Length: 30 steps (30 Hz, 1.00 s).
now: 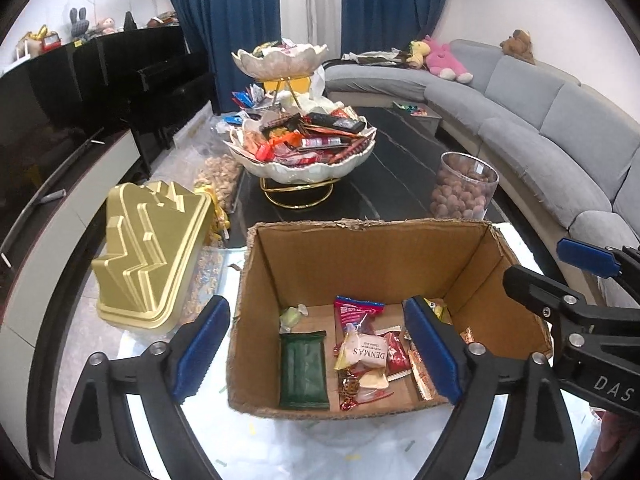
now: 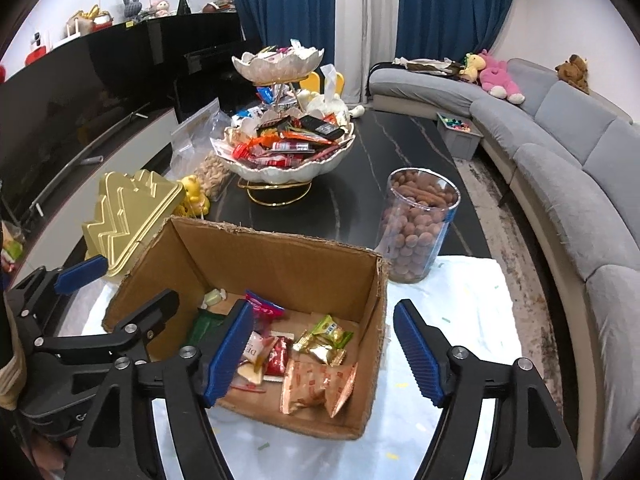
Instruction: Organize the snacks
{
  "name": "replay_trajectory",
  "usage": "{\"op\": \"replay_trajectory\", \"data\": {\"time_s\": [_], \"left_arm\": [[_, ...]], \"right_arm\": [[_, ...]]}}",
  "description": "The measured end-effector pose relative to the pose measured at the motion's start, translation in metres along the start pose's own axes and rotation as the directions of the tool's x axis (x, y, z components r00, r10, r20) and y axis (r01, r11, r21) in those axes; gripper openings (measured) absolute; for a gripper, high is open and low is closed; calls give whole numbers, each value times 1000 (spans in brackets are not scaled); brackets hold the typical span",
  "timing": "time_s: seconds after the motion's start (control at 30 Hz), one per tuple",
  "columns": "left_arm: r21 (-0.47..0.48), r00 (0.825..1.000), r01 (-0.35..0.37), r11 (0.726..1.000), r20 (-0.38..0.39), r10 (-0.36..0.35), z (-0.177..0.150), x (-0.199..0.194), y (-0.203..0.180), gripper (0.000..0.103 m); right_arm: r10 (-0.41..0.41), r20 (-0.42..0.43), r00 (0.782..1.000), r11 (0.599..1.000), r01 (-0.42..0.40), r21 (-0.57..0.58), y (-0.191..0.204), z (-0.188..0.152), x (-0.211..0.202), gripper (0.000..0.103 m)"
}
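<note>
1. An open cardboard box (image 1: pixel 360 264) sits at the near end of a dark tabletop (image 1: pixel 400 168), filling the lower centre of both wrist views.
2. The left claw (image 1: pixel 316 354) hangs over the box, its blue pads wide apart and holding nothing.
3. The right claw (image 2: pixel 324 354) hovers at the box's 3 o'clock side, its pads also apart and empty.
4. On the box floor lie loose snacks: a green packet (image 1: pixel 303 372) at 7 o'clock, a white pouch (image 1: pixel 366 354) in the middle, and copper-coloured wrappers (image 2: pixel 316 386) at 4 o'clock.
5. At 12 o'clock beyond the box stands a two-tier shell-shaped dish (image 1: pixel 304 148), heaped with wrapped snacks.
6. A gold tin (image 1: pixel 148 256) stands at 10 o'clock, and a clear jar of brown nuts (image 2: pixel 420 224) at 2 o'clock.
7. Judging by this, sorting seems early: a handful of snacks is boxed, and far more remain on the dish.
</note>
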<state>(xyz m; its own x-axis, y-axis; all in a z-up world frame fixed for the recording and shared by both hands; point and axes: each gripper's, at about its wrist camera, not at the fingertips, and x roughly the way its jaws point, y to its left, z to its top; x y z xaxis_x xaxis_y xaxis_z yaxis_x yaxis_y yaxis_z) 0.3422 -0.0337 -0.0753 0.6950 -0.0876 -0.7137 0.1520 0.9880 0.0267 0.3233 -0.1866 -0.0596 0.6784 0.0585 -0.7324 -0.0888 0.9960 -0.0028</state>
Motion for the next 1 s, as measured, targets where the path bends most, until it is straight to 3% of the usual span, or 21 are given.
{"op": "replay_trajectory", "data": {"time_s": [0.33,1.0], "left_arm": [[-13,999,-31,999,37,32,-8,-35,-1,103],[-21,994,-61,998,90,62,-37,-94,-8,103]], "right_arm": [[-29,42,999,1000,28,10,1,-8,-36,80],[-63,89,994,997,58,52,-7,-41,-95,80]]}}
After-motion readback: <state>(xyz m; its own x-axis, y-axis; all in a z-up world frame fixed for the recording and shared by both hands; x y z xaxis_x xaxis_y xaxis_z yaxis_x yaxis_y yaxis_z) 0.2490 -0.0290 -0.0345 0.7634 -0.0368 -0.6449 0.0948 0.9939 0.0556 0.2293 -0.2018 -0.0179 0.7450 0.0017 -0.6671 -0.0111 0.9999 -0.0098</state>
